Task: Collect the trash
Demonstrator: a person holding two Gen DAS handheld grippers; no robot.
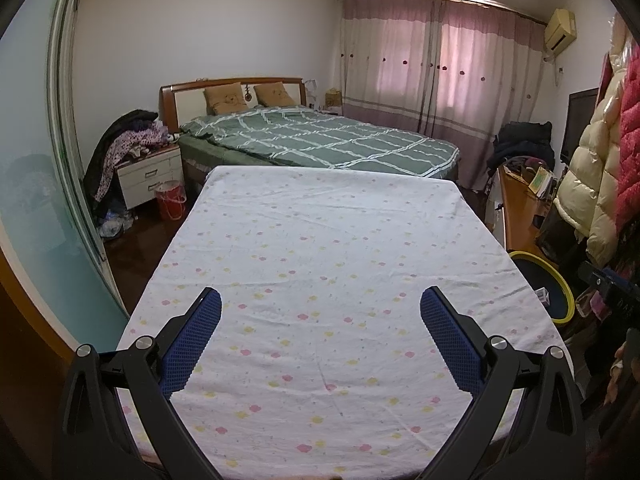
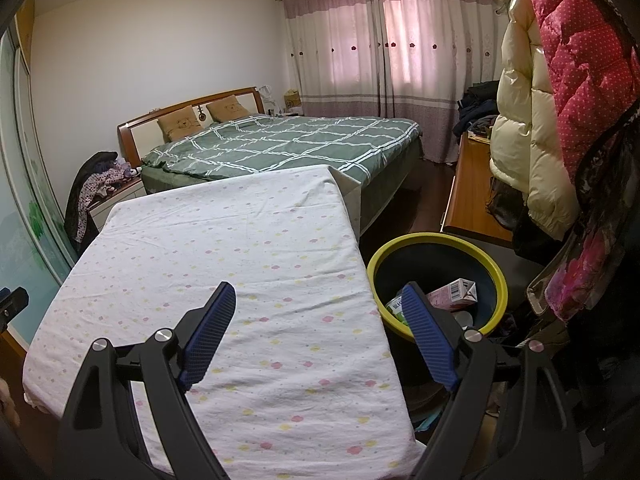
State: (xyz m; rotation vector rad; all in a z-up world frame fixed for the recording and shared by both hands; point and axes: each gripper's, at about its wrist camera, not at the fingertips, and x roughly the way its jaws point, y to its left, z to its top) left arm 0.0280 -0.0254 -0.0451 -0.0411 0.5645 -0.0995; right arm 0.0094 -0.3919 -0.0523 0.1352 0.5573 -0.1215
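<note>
A dark bin with a yellow-green rim [image 2: 436, 240] stands on the floor right of the white flowered sheet [image 2: 224, 248]; its rim also shows in the left wrist view [image 1: 560, 280]. Inside lie a pink carton [image 2: 456, 294] and a green-and-white carton [image 2: 396, 306]. My right gripper [image 2: 320, 300] hovers open over the sheet's right edge, its right finger in front of the bin, nothing between the pads. My left gripper [image 1: 320, 304] stands open above the middle of the sheet [image 1: 320, 240], empty.
A bed with a green checked cover [image 1: 320, 140] lies beyond the sheet. Puffy jackets [image 2: 560, 80] hang at the right, over a wooden desk [image 2: 472, 192]. A red bucket [image 1: 171, 200] and a nightstand piled with clothes [image 1: 148, 168] stand at the left.
</note>
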